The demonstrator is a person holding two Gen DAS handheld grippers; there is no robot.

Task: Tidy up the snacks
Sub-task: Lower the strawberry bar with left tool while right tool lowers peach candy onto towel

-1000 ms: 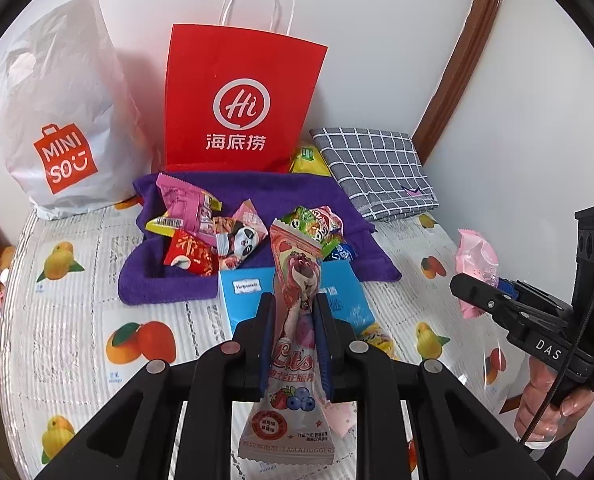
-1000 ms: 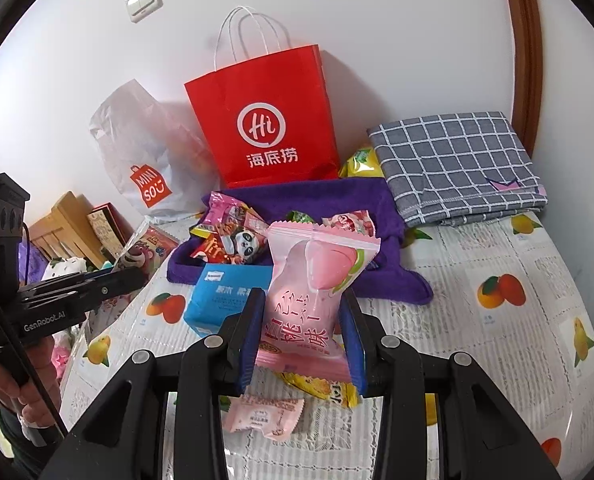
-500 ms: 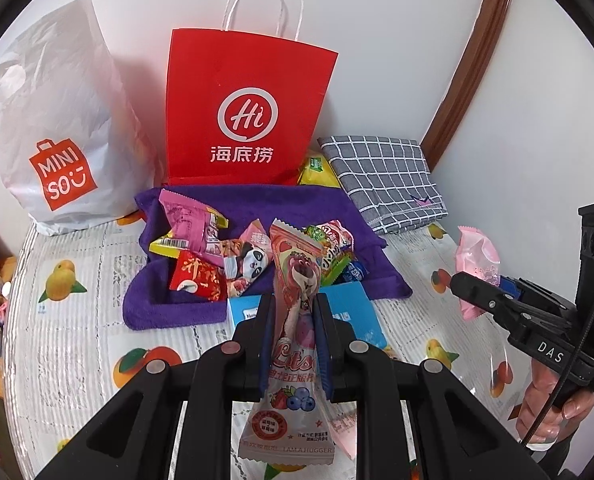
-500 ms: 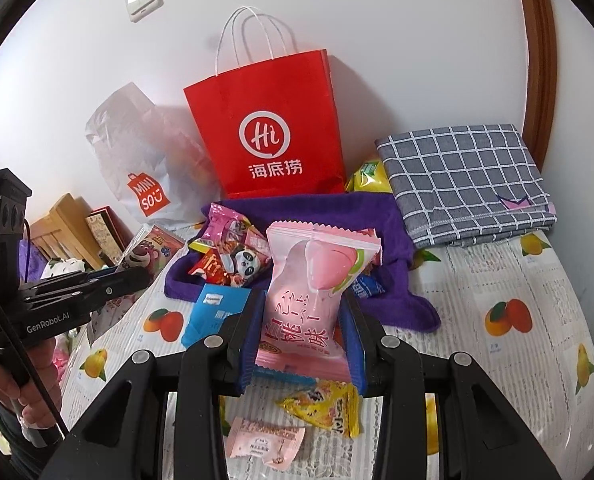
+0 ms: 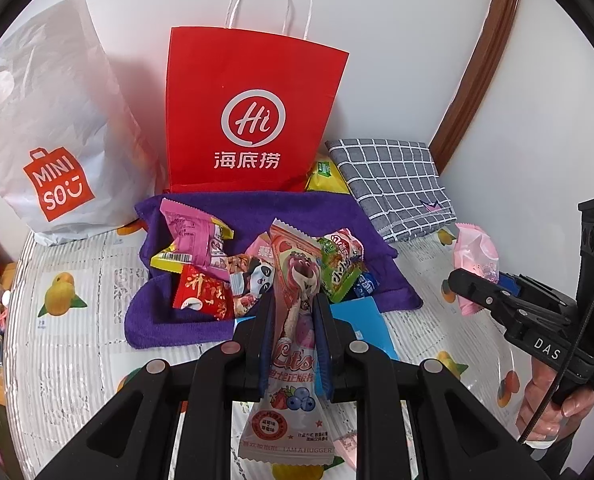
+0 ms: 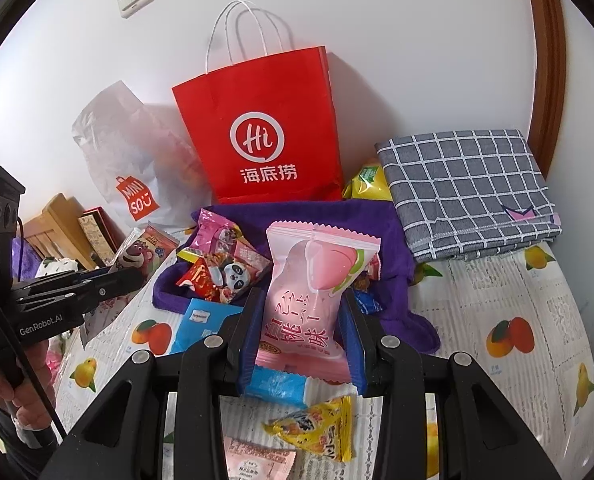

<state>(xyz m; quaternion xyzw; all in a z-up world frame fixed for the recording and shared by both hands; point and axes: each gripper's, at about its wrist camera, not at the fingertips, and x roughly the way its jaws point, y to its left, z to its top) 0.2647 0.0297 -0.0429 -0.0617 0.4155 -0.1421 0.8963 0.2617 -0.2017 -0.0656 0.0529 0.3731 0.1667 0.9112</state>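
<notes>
Fingers of the left gripper [image 5: 295, 334] are clamped on a tall bear-print strawberry snack packet [image 5: 295, 304], held upright with its crimped lower end hanging below the pads. Those of the right gripper [image 6: 301, 330] are closed on a wider pink peach-print snack packet [image 6: 313, 292], also upright. Each gripper appears at the edge of the other's view, carrying its packet above the bed.

Finding on progress: partly done, by judgement. A purple towel [image 5: 257, 212] lies on the fruit-print sheet [image 5: 69, 320] in front of a red paper bag [image 5: 253, 112] and appears to serve as the collecting place. A small heap of packets already rests on it: a pink wrapper with a yellow end [image 5: 189, 236], a red packet [image 5: 203, 294], a panda-print packet [image 5: 253, 276] and a green-and-white packet [image 5: 341, 268].

Outstanding items:
- The two packets in hand are not yet set down.
- A blue flat pack [image 6: 201, 320] lies at the towel's near edge, mostly on the sheet.
- A yellow triangular packet [image 6: 317, 428] and a small pink sachet [image 6: 257, 460] lie on the sheet near the right gripper, apart from the towel.
- A yellow bag [image 6: 367, 184] sits behind the towel, between the red bag and a folded grey checked cloth [image 6: 465, 188].

Whether the red bag or the white Miniso bag [image 5: 45, 132] is the final destination cannot be told.
</notes>
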